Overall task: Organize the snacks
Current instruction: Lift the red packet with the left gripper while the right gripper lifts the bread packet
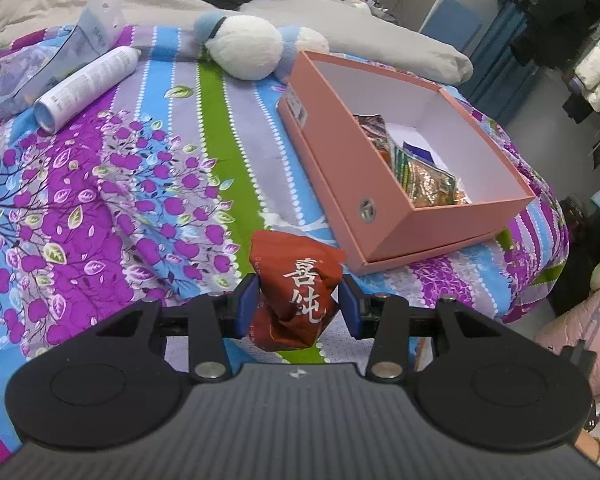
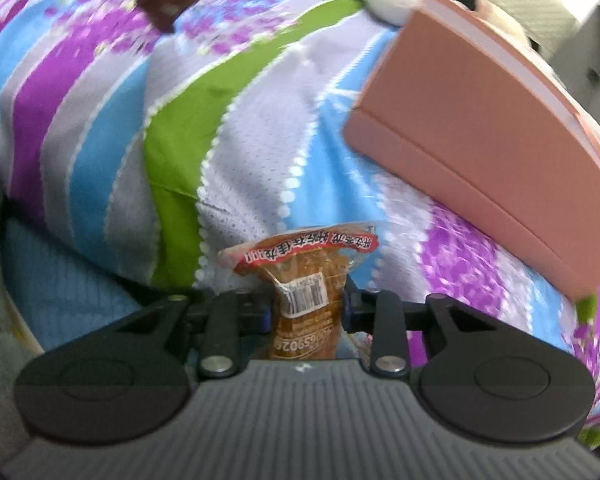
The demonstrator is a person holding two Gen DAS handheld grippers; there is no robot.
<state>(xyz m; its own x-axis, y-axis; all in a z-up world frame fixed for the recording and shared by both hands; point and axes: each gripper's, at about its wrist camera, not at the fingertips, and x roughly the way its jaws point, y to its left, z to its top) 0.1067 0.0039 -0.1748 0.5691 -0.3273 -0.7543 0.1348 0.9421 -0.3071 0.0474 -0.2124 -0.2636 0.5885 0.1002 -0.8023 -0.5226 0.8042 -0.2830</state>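
Gripper angled downward, clamping red packet

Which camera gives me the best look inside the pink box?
The left wrist view. It looks down into the open pink box, showing the white interior and snack packets along one side. The right wrist view, blurred, shows only the box's outer walls, nothing inside.
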